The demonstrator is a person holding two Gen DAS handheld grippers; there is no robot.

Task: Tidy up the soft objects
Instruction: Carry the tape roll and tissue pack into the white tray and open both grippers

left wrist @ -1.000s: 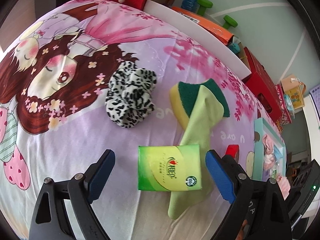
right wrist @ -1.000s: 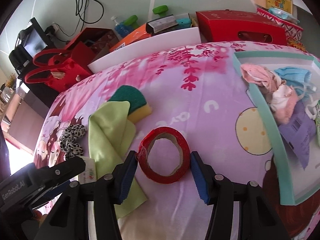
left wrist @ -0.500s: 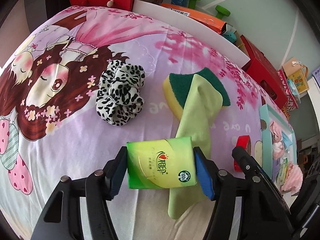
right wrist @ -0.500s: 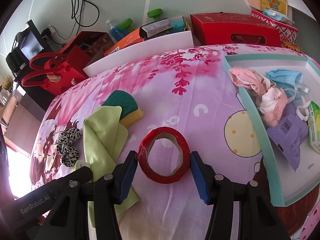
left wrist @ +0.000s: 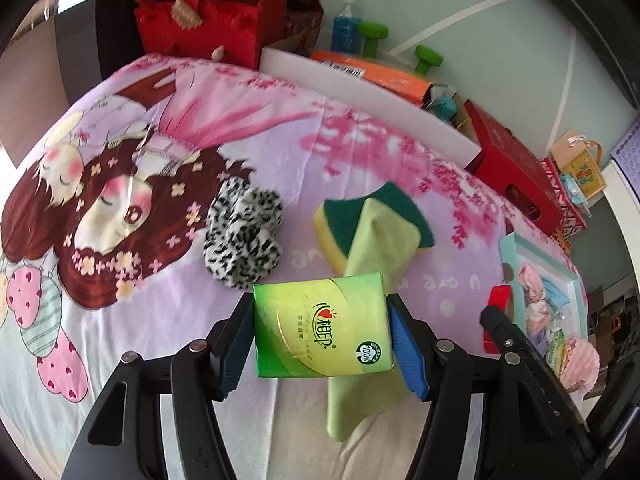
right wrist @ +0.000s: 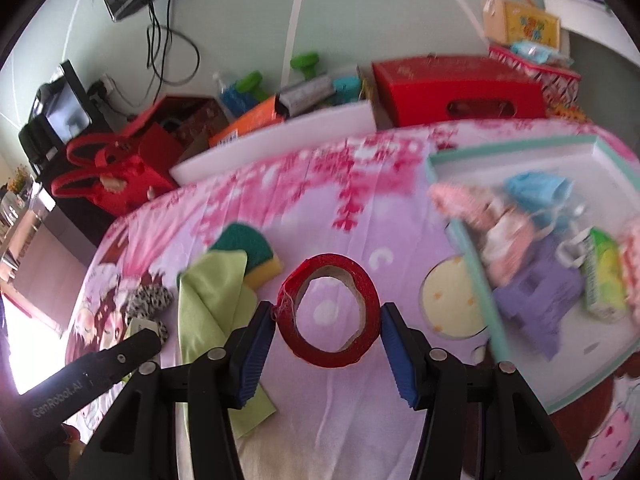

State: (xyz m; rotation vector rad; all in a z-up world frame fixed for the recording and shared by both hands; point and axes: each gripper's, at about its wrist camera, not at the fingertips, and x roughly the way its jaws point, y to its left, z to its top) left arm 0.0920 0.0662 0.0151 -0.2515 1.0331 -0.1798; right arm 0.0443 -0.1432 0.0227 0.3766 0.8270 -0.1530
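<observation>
The left gripper is clamped on a green tissue pack, held across its long axis. The right gripper pinches a red tape roll. The tray lies at 2 o'clock from the right gripper, which is the nearer of the 2.

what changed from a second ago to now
The left tool closed on the green tissue pack and lifted it off the bedsheet. The right tool, already gripping the red tape roll, raised it too. The leopard scrunchie, sponge and green cloth stayed put.
</observation>
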